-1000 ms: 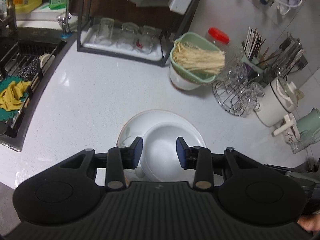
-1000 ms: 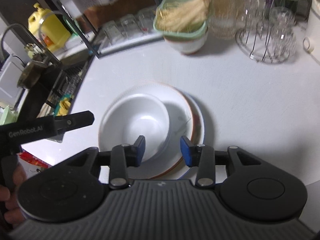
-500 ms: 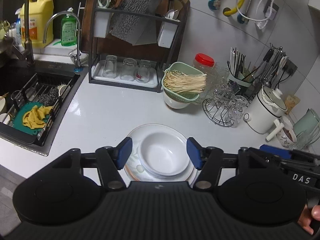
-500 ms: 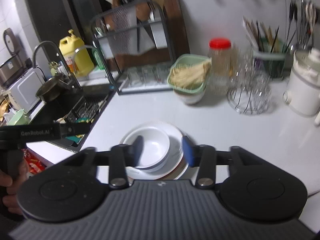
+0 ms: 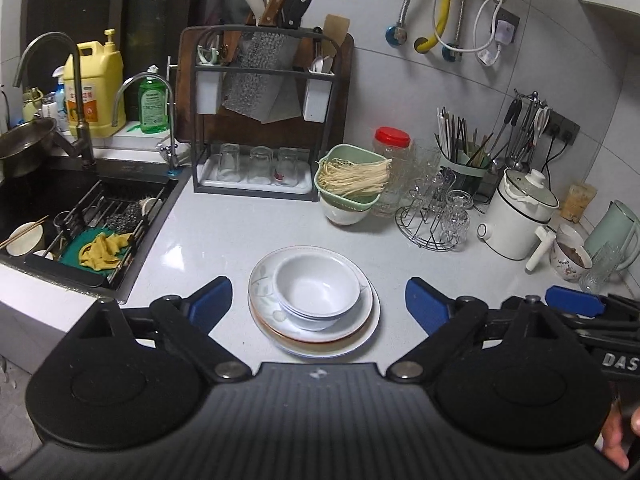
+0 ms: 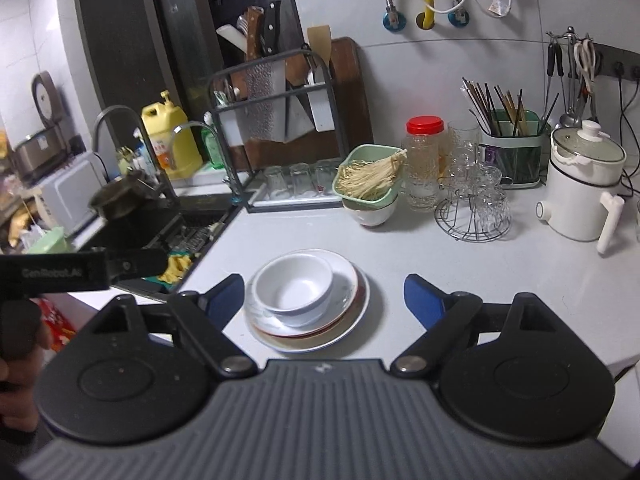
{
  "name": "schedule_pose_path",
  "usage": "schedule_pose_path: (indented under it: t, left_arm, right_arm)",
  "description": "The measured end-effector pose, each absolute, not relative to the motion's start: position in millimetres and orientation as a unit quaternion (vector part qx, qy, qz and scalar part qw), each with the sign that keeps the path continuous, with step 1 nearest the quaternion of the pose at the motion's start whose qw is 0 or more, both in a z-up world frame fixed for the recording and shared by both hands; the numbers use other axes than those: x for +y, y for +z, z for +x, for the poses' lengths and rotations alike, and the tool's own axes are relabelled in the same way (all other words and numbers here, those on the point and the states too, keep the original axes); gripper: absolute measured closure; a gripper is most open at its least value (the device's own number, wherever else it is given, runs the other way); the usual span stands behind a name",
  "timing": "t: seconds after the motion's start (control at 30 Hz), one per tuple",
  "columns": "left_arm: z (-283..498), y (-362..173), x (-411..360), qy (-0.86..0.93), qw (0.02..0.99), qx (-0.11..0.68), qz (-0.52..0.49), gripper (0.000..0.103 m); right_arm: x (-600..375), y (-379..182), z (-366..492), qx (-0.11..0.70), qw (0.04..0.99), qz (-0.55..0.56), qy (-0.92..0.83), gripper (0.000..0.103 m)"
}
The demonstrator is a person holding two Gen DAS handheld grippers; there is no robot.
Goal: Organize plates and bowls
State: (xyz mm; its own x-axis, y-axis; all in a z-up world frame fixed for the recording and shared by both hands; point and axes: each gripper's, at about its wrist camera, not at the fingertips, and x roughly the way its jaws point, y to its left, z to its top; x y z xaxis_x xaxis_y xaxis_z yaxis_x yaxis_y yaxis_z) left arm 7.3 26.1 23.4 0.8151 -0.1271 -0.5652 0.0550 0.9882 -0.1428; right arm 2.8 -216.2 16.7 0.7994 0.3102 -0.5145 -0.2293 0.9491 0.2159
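You had the stack built in the middle of the white table [image 5: 224, 216]: the white bowls [image 5: 318, 292] sat nested, one inside another, on top of the plates [image 5: 320, 336], which lay piled slightly off-centre from each other, the lowest rim showing out to the right. As far as either view showed, no loose plate or bowl remained on the open table; another bowl [image 5: 340, 216] stood further back under the green basket of noodles [image 5: 352, 178], and one more [image 5: 24, 238] sat in the sink [image 5: 48, 184] with chopsticks across it. Whether those belonged to the job I could not tell, so I judged the task done or nearly so.

Your left gripper [image 5: 318, 300] hovered above and in front of the stack, its jaws opening wide, with nothing clasped and nothing touched; the stack merely showed in the gap beyond the blue pads. Your right gripper [image 6: 324, 294] was the same: jaws spreading apart, empty, clear of the plates, the bowls visible beyond them.
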Motion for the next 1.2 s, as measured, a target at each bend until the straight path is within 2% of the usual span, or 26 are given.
schedule_pose_path:
  t: [0.37,1.2]
  left_arm:
    - [-19,30,16,-0.042,0.957,0.284,-0.044,0.004]
    - [-70,-6,52,-0.006,0.937,0.347,-0.029,0.004]
  right_arm:
    - [-219,22,-27,0.249,0.955,0.087,0.137,0.015]
    - [-191,4,-74,0.273,0.951,0.079,0.123,0.015]
